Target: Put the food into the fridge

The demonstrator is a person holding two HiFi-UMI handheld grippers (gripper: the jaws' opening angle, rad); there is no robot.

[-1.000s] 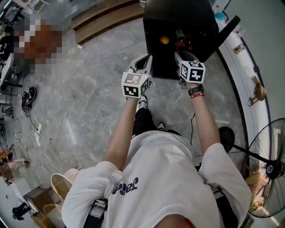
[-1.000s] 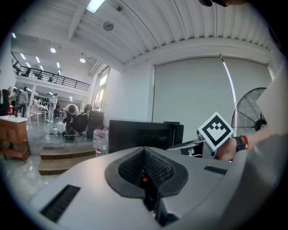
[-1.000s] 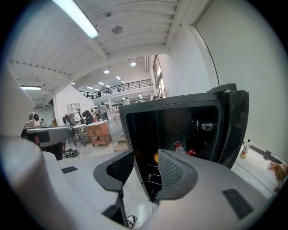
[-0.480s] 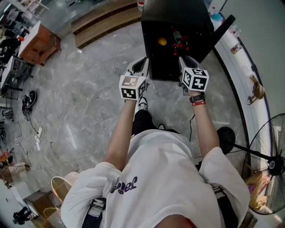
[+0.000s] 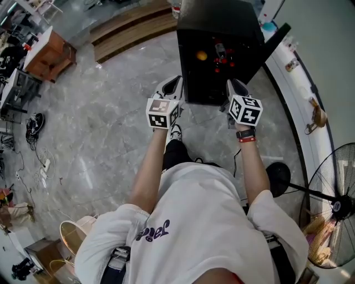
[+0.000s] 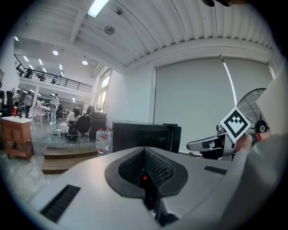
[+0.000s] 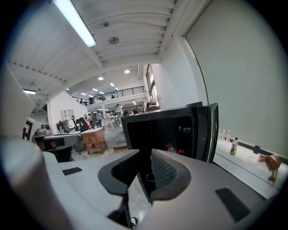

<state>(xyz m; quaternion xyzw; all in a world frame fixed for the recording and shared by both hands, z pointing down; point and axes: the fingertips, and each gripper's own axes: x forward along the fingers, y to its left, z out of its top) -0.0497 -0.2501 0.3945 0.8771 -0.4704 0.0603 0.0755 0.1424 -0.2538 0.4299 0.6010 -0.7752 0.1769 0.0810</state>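
Since the earlier frame the right gripper has drawn back out of the fridge and now sits just in front of its opening. Its jaws have just been closing; they stand a narrow gap apart with nothing between them. The left gripper is level with it at centre frame, jaws pressed together, empty. The fridge stands at upper centre with its door swung open to the right. Inside are an orange round item on the left and red food items just right of it.
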